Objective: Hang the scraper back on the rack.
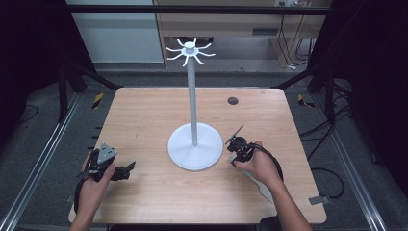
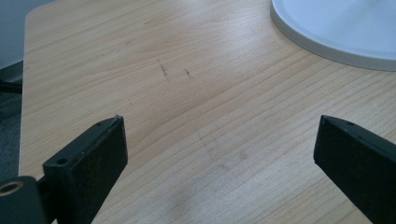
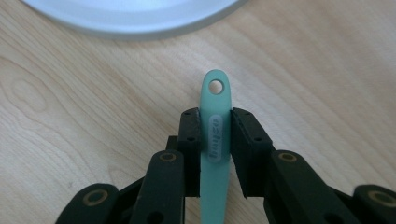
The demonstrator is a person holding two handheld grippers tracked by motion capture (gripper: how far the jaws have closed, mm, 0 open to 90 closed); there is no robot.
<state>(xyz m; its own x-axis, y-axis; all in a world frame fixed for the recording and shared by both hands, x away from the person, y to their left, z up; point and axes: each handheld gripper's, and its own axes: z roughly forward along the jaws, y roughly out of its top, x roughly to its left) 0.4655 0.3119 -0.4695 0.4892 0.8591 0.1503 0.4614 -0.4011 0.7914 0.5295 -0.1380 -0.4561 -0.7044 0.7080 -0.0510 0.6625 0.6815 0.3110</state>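
Observation:
A pale green utensil handle (image 3: 215,95) with a hanging hole at its tip lies on the wooden table (image 3: 70,116). My right gripper (image 3: 215,114) is shut on it, one pad against each side. Seen from above, that gripper (image 1: 236,150) sits just right of the white stand's round base (image 1: 195,149), and the utensil's pale far end (image 1: 258,186) sticks out under the person's wrist. The stand's pole rises to a ring of hooks (image 1: 190,50). My left gripper (image 1: 126,169) rests at the table's near left, open, with bare wood between its jaws (image 2: 219,154).
The stand's base rim (image 2: 327,42) lies ahead and to the right of the left gripper. A dark round grommet (image 1: 233,100) sits in the table's far right part. Dark frame posts and cables surround the table.

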